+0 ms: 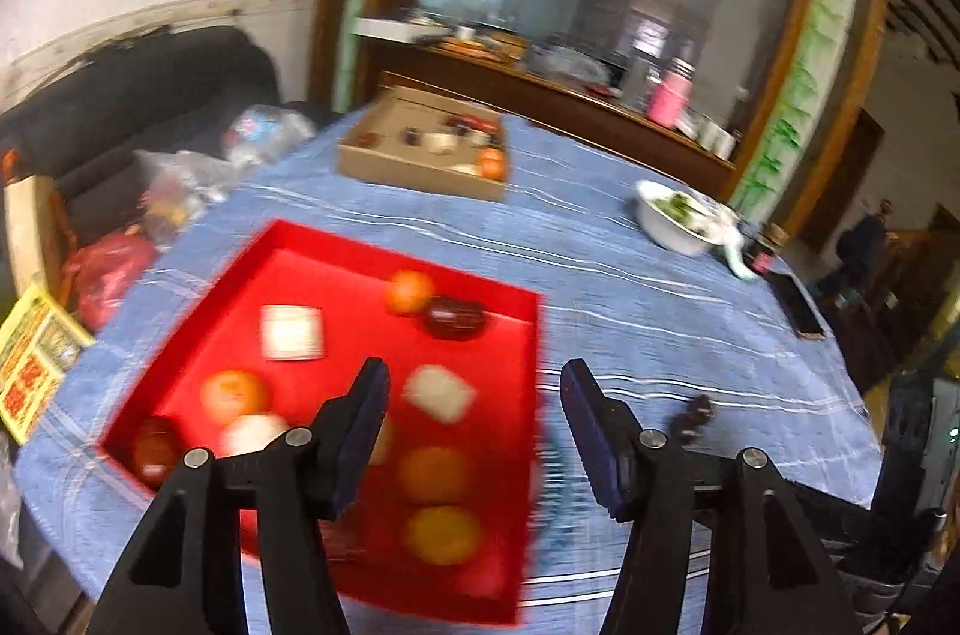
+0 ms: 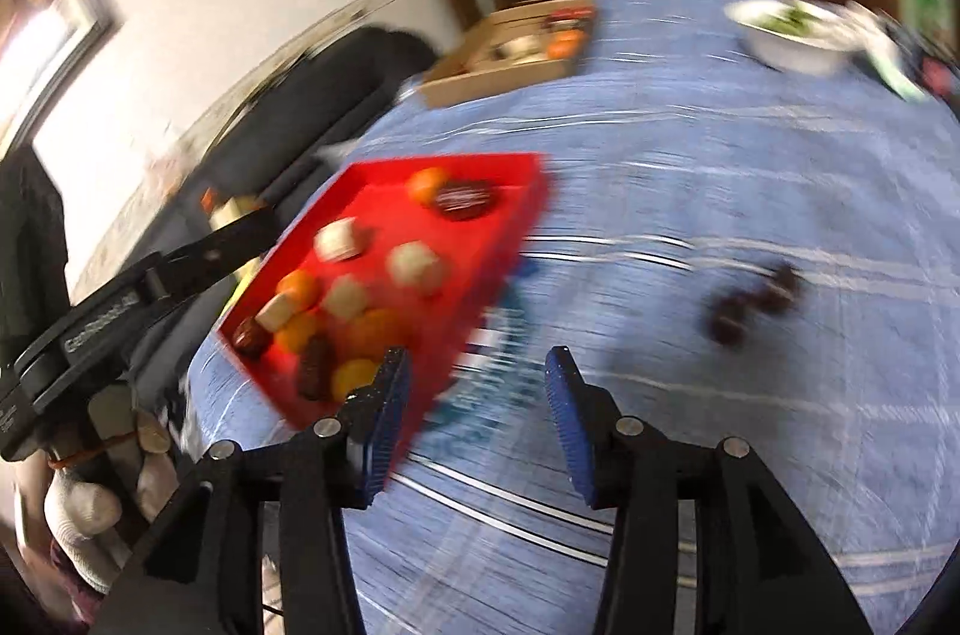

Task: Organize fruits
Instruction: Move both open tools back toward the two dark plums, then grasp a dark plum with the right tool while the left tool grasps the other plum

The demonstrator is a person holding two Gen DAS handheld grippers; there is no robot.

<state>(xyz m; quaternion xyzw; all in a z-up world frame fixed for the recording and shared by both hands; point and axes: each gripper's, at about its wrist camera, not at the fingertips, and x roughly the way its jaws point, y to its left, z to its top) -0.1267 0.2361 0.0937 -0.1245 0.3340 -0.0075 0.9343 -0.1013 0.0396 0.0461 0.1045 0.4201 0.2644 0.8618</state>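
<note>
- Red tray (image 1: pixel 336 263) sat on the blue-clothed bench (image 1: pixel 630 287), holding oranges and dark dates; two loose dates (image 2: pixel 750 305) lay at its three o'clock.
- Left tongs (image 1: pixel 474 431) and right tongs (image 2: pixel 477 407) stood spread, pinching nothing.
- Small, round dates could have rolled off under a hurried pinch.

Table: I see a round table (image 1: pixel 630 287) under a blue striped cloth.
Near me: red tray (image 1: pixel 528 335) of fruit lies on the cloth.
Right of tray: dark red fruits (image 2: pixel 750 305), blurred.
Far side: cardboard box (image 1: pixel 414 170).
Far right: white bowl (image 1: pixel 672 230); dark phone (image 1: pixel 801 305) at the edge.
</note>
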